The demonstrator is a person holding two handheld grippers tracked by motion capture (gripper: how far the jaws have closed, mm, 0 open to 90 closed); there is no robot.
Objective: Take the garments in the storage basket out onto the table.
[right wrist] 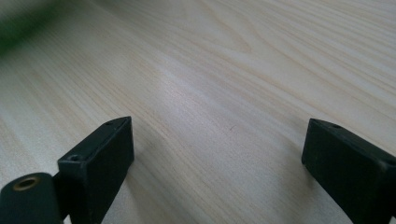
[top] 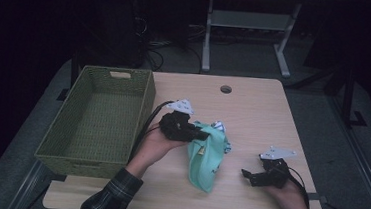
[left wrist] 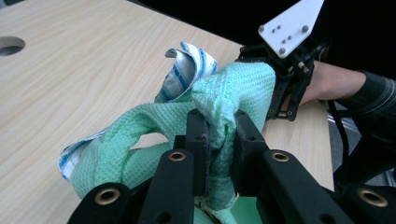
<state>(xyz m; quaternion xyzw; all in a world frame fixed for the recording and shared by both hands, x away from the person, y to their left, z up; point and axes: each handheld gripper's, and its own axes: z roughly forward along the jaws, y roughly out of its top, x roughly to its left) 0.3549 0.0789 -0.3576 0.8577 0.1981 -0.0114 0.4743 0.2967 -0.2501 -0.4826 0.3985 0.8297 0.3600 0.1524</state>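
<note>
High view: our left gripper (top: 202, 135) pinches a green cloth (top: 205, 158) over the wooden table (top: 253, 105); our right gripper (top: 246, 175) is spread, beside a wicker basket (top: 97, 122).

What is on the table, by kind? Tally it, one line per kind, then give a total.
Woven green basket: 1
Mint green cloth, clamped in the left gripper: 1
Blue-and-white striped cloth, bunched against the green one: 1
Gripper: 2, the left one and the right gripper, which is open over bare wood
Total: 5
</note>
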